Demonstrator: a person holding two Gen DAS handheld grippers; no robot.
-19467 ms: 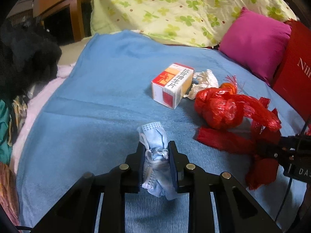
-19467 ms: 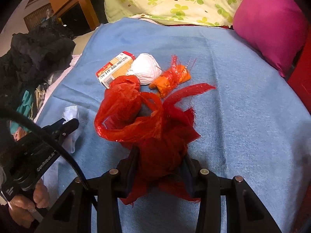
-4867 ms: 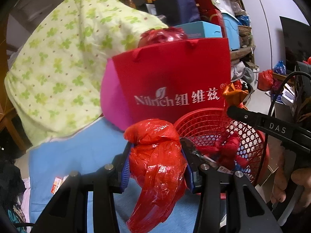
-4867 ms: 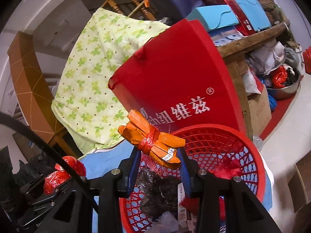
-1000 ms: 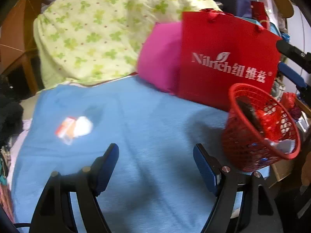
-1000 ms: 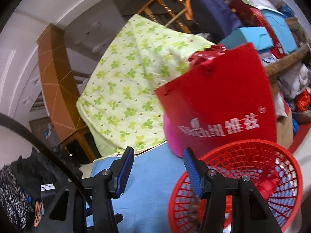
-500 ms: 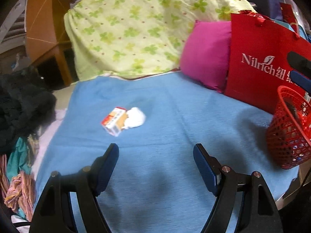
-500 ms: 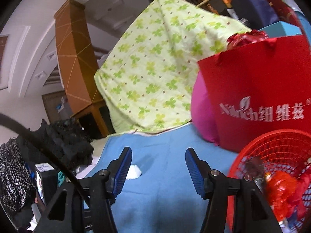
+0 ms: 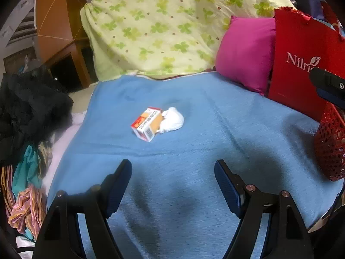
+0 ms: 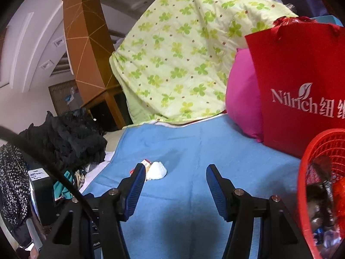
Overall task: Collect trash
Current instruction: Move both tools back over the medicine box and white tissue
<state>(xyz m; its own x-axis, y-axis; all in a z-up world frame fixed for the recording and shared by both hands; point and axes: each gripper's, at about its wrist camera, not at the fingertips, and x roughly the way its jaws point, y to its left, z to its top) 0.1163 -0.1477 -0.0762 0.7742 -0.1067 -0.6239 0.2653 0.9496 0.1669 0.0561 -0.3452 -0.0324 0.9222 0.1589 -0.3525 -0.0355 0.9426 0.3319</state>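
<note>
Both tongs now empty, earlier bags dropped; we've swung from the basket back toward the bed. Small carton (image 9: 147, 123) lies on the blue blanket (image 9: 194, 146), white crumpled wad (image 9: 172, 122) touching its 3 o'clock side. Left tongs (image 9: 172, 185) wide apart, nothing between, carton at 12 o'clock, well apart. Right tongs (image 10: 174, 186) moderately apart, nothing between; carton (image 10: 145, 166) just past the left tip. Red basket (image 10: 321, 185) at 3 o'clock with trash inside. Red bag (image 10: 301, 90), pink pillow (image 9: 245, 51) at 2 o'clock.
</note>
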